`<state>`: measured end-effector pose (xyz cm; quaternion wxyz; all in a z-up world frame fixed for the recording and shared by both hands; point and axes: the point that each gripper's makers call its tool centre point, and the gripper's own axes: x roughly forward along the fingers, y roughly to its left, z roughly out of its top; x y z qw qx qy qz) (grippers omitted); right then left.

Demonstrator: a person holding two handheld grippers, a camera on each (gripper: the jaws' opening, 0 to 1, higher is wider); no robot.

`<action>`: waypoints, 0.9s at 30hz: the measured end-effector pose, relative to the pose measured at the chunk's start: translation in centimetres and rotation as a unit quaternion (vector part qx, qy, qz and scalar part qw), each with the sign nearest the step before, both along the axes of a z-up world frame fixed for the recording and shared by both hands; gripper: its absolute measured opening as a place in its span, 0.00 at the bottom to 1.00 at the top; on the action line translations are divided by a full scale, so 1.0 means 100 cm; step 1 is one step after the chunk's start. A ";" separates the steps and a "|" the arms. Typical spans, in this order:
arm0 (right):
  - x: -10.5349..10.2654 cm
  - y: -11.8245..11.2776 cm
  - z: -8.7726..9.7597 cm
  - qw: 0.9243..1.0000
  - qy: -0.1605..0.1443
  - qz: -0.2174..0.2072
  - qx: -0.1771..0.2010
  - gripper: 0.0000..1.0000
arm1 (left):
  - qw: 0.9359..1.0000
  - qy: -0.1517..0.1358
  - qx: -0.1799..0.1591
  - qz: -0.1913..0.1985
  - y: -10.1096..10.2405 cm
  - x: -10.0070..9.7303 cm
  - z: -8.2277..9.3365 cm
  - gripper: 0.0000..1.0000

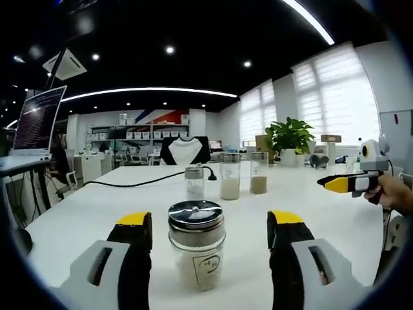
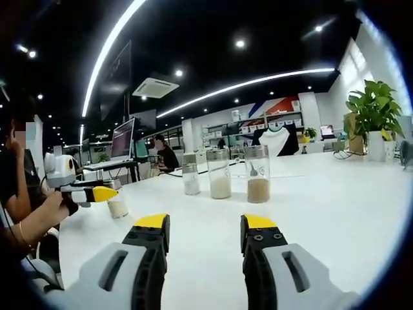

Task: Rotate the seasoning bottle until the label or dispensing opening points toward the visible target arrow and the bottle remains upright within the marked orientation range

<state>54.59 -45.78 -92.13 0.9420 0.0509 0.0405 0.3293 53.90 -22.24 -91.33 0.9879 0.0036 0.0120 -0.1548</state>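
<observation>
**Seasoning bottle upright between the left gripper's wide jaws**

The white desk [image 1: 310, 200] carries everything. A potted plant [image 1: 289, 137] stands towards its far edge, with a monitor [image 1: 39, 121] off to one side.

The left gripper [image 1: 210, 227] sits low over the near part of the desk, jaws spread wide on either side of the seasoning bottle [image 1: 196, 244] and clear of it. The right gripper [image 2: 204, 227] hovers over bare desk with its jaws moderately apart, holding nothing; in the left gripper view it comes in near the desk's right edge, held in a hand [image 1: 395, 194].

The seasoning bottle stands upright, metal cap on, pale contents inside, a printed label facing the camera. Further back, mid-desk, three more jars stand in a row: a tall jar of brown powder [image 2: 257, 173], a tall jar of white powder [image 2: 219, 174], and a small shaker [image 2: 190, 177].
</observation>
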 end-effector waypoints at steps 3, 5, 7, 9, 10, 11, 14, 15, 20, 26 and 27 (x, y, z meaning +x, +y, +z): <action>-0.001 0.001 0.000 1.000 -0.002 0.004 -0.002 0.43 | 1.000 0.004 -0.007 -0.001 -0.001 0.000 -0.001 0.86; -0.002 0.002 0.000 1.000 -0.003 0.006 -0.005 0.44 | 1.000 0.004 -0.010 0.001 -0.001 0.000 -0.001 0.89; -0.002 0.001 0.000 1.000 -0.002 0.006 -0.005 0.44 | 1.000 0.004 -0.008 0.002 0.000 -0.001 -0.001 0.89; -0.002 0.001 0.000 1.000 -0.001 0.005 -0.005 0.44 | 1.000 0.007 -0.003 0.003 -0.001 -0.001 -0.002 0.90; -0.002 0.001 0.000 1.000 -0.001 0.005 -0.005 0.44 | 1.000 0.008 -0.002 0.003 -0.001 -0.001 -0.002 0.90; -0.002 0.001 0.000 1.000 -0.001 0.005 -0.005 0.44 | 1.000 0.008 0.000 0.003 -0.001 -0.001 -0.002 0.90; -0.002 0.000 0.000 1.000 0.000 0.004 -0.004 0.44 | 1.000 0.008 0.000 0.004 -0.002 -0.001 -0.001 0.90; -0.002 0.000 0.000 1.000 0.000 0.004 -0.004 0.44 | 1.000 0.008 -0.001 0.005 -0.002 -0.001 -0.001 0.90; -0.002 0.000 -0.002 1.000 0.001 0.005 -0.006 0.44 | 1.000 0.009 -0.001 0.011 -0.002 0.001 -0.001 0.93; -0.001 0.000 -0.003 1.000 0.004 0.004 -0.008 0.44 | 0.999 0.029 0.020 0.027 0.002 0.002 -0.009 1.00; -0.001 0.000 -0.003 1.000 0.004 0.005 -0.008 0.44 | 0.999 0.031 0.021 0.029 0.002 0.002 -0.010 1.00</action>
